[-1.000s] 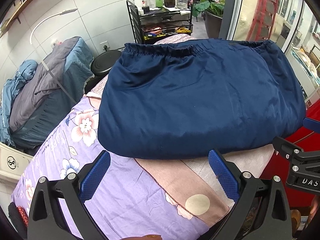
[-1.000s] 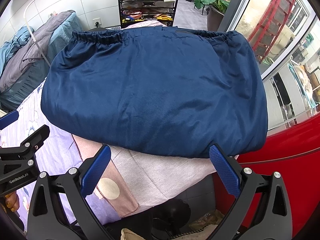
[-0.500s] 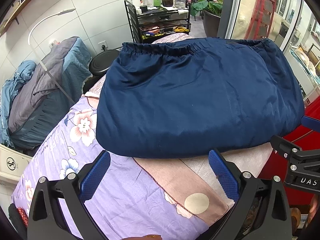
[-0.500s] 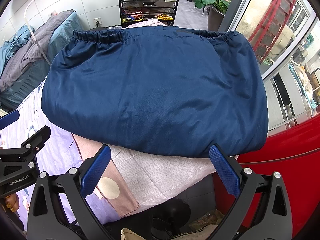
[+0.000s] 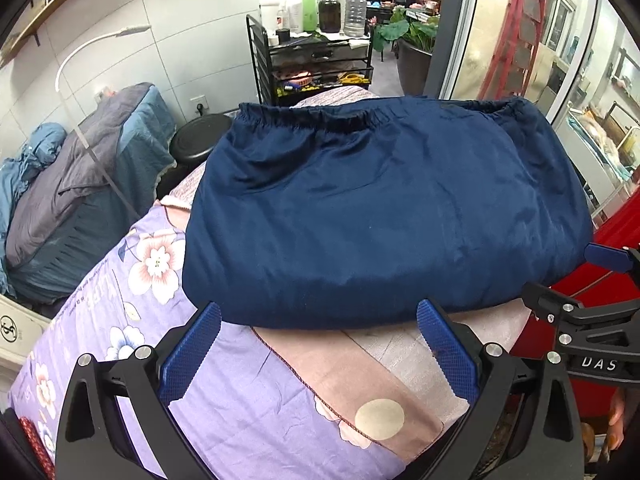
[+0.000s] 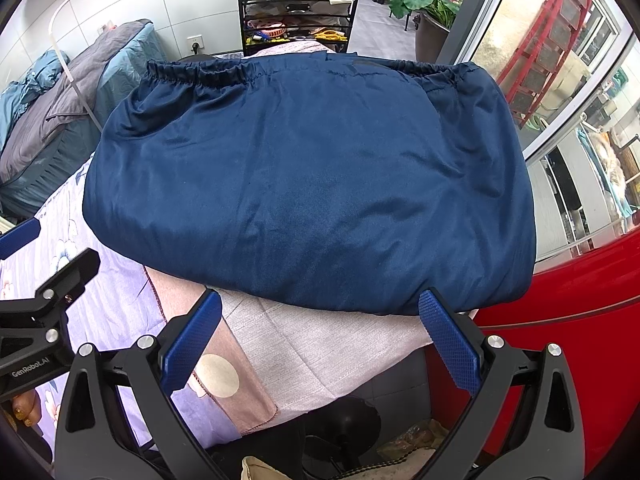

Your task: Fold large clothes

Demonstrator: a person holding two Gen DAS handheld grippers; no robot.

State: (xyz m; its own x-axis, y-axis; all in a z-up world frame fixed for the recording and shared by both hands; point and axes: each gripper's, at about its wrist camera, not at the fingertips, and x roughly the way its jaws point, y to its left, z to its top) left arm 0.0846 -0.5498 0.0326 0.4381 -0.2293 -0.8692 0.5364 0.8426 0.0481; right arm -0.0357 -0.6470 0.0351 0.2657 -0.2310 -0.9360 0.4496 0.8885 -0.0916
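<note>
A large navy blue garment (image 5: 384, 208) with an elastic waistband at its far edge lies folded flat on the table; it also shows in the right wrist view (image 6: 312, 176). My left gripper (image 5: 318, 320) is open and empty, just short of the garment's near edge. My right gripper (image 6: 320, 308) is open and empty at the near edge, toward the garment's right side. Each gripper shows at the edge of the other's view.
The table carries a purple floral cloth (image 5: 132, 320) and a pink-grey cloth (image 6: 320, 348). A black shelf cart with bottles (image 5: 316, 60) stands behind. A black stool (image 5: 200, 144) and a pile of bedding (image 5: 80, 184) are at left. A red surface (image 6: 560, 340) is at right.
Both grippers have stayed open and nearly still. The left wrist view has shifted slightly; the garment lies the same.
</note>
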